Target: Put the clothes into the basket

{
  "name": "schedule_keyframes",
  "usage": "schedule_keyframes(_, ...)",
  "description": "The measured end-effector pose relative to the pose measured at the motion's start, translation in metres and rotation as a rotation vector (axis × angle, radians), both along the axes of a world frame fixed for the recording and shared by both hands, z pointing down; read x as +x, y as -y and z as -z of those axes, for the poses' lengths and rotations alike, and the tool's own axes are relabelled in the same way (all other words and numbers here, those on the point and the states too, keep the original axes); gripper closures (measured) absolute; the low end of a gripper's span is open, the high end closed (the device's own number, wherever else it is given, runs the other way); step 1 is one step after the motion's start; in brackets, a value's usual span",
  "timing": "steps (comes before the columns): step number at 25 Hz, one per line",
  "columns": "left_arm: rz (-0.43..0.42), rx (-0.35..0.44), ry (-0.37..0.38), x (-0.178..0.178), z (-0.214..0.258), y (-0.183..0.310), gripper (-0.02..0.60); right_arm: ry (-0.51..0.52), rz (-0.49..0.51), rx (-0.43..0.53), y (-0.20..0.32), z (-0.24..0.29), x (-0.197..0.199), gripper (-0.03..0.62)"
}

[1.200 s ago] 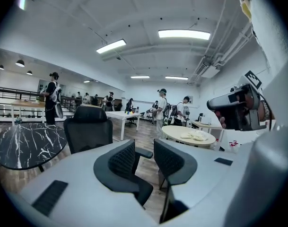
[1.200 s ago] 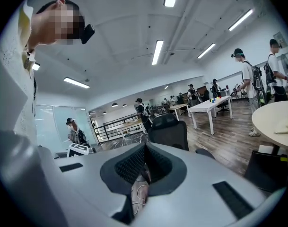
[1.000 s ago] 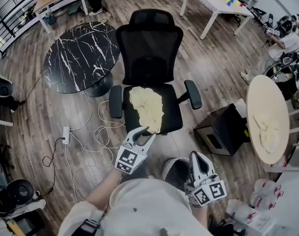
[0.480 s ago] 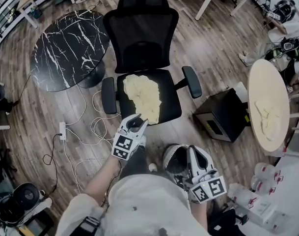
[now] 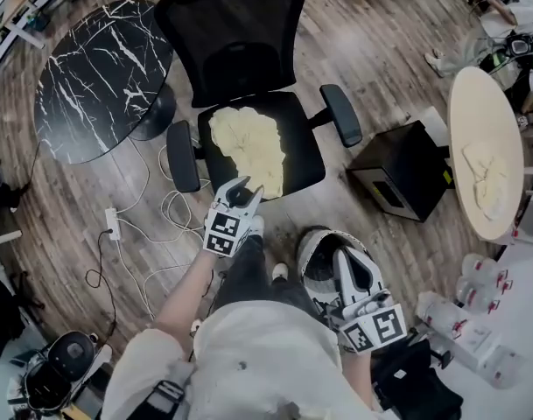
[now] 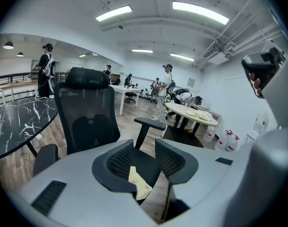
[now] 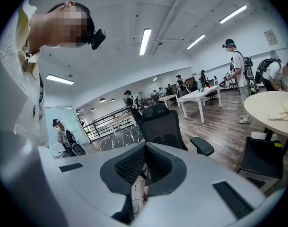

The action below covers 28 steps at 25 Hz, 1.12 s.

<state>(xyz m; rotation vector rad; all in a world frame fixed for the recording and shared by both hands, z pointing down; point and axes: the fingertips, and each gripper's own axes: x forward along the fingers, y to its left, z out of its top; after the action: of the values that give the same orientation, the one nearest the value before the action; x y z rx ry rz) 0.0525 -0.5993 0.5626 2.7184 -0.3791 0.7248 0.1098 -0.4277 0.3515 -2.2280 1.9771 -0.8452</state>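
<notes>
Lowered nearer the chair (image 5: 240,51), the left gripper (image 5: 241,187) noses at the seat's front edge, beside the yellow garment (image 5: 247,145).
Its jaws stand partly apart, empty; those of the right gripper (image 5: 350,268) meet, empty. Best to straddle a thick fold before squeezing.

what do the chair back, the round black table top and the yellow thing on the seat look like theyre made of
Black office chair backrest: probably mesh fabric in a plastic frame, matte, partly see-through.
Round black table top: marble or a marble-look surface, white veins, slight sheen.
Pale yellow garment: soft cloth, crumpled folds, matte.
</notes>
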Motion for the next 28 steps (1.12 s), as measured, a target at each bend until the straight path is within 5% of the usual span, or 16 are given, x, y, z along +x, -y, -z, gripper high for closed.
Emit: schedule_keyframes(28,-0.037,-0.097,0.333,0.068,-0.275,0.04,0.397,0.177,-0.072,-0.176,0.022,-0.157,0.053,0.586)
